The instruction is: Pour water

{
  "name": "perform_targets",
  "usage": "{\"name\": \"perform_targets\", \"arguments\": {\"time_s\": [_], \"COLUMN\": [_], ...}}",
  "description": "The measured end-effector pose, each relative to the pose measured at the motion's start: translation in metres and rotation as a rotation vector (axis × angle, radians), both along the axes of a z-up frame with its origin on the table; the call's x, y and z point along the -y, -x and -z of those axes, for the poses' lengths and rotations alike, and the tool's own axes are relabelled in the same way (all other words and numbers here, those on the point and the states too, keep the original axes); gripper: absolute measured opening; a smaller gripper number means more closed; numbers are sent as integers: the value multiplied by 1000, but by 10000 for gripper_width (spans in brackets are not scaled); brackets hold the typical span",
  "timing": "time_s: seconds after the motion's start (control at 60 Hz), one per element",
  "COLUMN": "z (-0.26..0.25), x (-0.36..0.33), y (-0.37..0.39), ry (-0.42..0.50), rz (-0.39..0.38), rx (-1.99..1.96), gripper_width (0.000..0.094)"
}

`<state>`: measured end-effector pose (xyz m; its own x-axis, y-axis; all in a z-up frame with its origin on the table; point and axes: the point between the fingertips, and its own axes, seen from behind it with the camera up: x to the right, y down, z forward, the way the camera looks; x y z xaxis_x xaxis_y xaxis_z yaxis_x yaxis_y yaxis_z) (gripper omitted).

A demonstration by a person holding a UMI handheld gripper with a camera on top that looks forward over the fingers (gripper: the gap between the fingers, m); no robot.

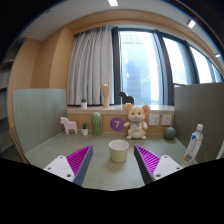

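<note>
A white cup stands on the green table, just ahead of my fingers and midway between them. A clear water bottle with a blue label stands upright at the table's right side, beyond the right finger. My gripper is open and empty, its purple pads spread wide on either side of the cup's line. The cup's inside cannot be seen.
A plush rabbit sits behind the cup. A green cactus figure, a white toy horse, a purple round thing and a green ball stand along the table's back. Grey partitions flank the table.
</note>
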<state>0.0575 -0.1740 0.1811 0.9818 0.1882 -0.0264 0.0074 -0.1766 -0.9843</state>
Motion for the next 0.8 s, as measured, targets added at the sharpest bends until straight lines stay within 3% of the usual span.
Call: {"name": "perform_targets", "arguments": {"time_s": [0.233,0.533,0.8], "z": [48,93,87], "x": [3,10,-27], "y": [-52,-219,-315], "ry": [32,50,21], "rz": [51,306,429], "rx": [15,54,58], "gripper_width": [840,841,824]}}
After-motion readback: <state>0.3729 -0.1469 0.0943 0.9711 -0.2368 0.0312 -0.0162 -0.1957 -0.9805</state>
